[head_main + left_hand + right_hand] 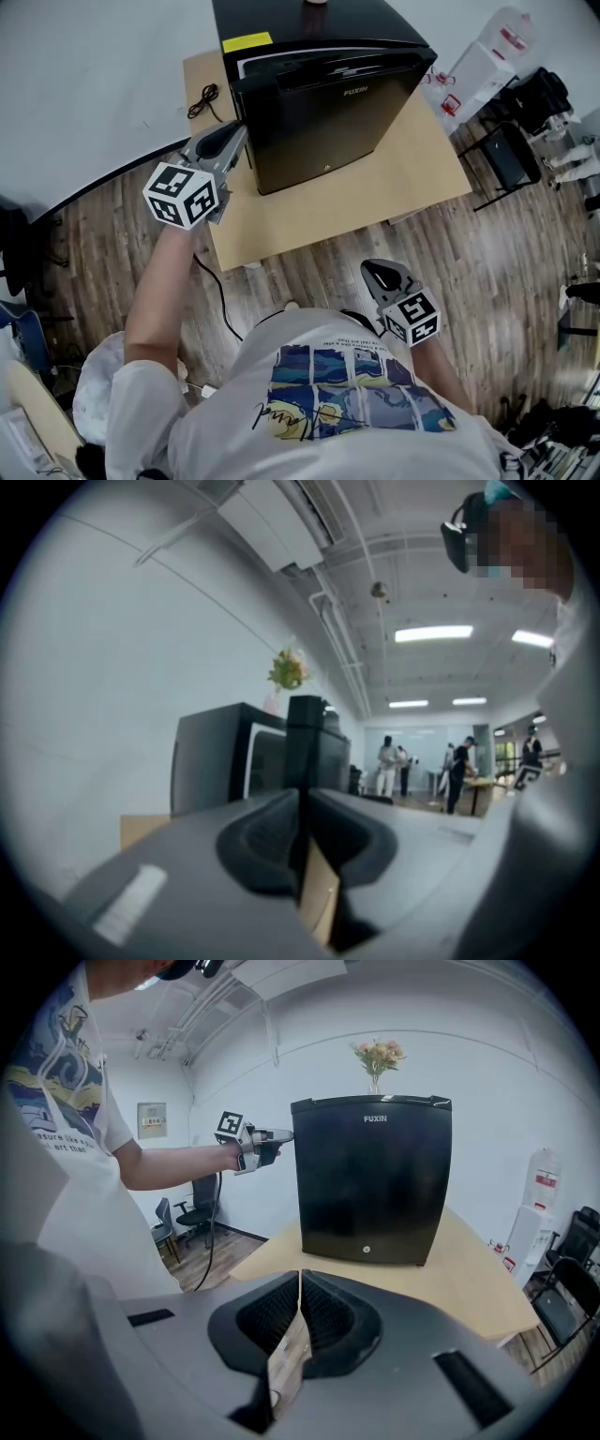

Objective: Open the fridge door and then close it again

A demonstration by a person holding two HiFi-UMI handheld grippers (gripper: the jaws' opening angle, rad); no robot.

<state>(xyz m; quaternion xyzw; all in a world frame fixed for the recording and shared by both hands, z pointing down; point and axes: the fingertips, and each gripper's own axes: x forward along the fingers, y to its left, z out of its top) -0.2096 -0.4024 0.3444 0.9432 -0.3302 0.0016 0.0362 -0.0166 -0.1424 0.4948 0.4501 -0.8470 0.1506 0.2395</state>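
Observation:
A black mini fridge (pixel 328 103) stands on a light wooden table (pixel 422 178). Seen from the front in the right gripper view, the fridge (pixel 375 1185) fills the middle. My left gripper (pixel 239 131) is held level at the door's left edge, and from the side its tips (pixel 281 1136) meet that edge. In the left gripper view the jaws (pixel 302 794) stand almost together at the dark door edge (pixel 305 742), and a white seal strip (pixel 248 761) shows between door and body. My right gripper (pixel 380 272) hangs low near my body, off the table, jaws (pixel 300 1279) together and empty.
A vase of flowers (pixel 375 1058) stands on the fridge top. A black cable (pixel 202 98) lies on the table's back left corner. Office chairs (pixel 197 1208) stand at the left, and dark chairs (pixel 511 155) and white containers (pixel 487 56) at the right. People (pixel 389 761) stand far off.

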